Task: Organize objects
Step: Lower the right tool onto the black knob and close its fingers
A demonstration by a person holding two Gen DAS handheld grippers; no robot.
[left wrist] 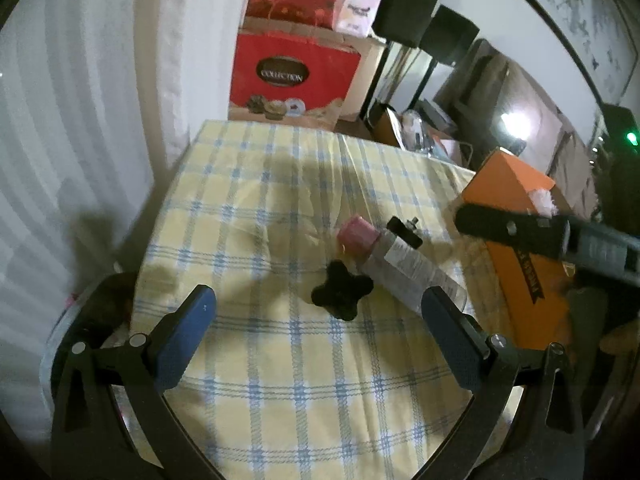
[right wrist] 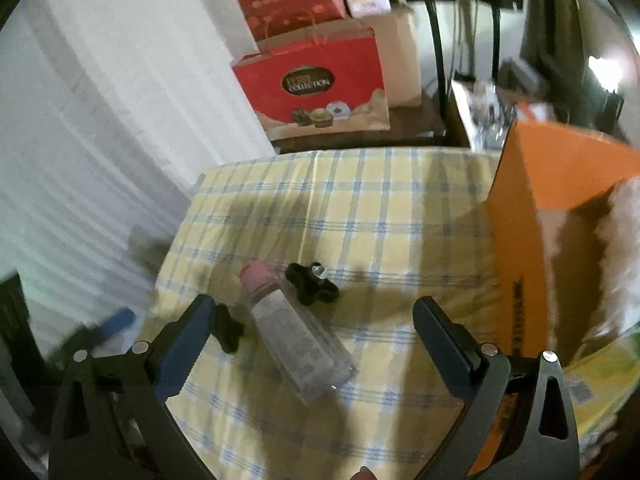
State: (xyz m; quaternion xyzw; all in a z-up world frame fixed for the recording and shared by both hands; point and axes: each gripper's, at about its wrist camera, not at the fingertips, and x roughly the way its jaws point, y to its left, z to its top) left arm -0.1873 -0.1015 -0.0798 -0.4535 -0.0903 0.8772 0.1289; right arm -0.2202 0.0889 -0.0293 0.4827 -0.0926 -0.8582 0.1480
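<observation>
On the checkered counter [right wrist: 380, 208] the bottle [right wrist: 296, 336] and two black knobs [right wrist: 312, 284] lie unsorted beside the orange box [right wrist: 516, 240]; my left tongs [left wrist: 320, 312] and right tongs [right wrist: 316, 328] gape wide, empty.

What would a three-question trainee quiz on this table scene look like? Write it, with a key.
1. True or false: the clear bottle with the pink cap stands upright on the checked tablecloth.
2. Which colour is the open box at the table's right side: A red, B orange, C blue?
3. How many small black objects lie near the bottle, counting the star-shaped knob and the clip?

Key: 1 false, it lies on its side; 2 B; 3 two.

Both the left gripper and right gripper are open, holding nothing.
</observation>
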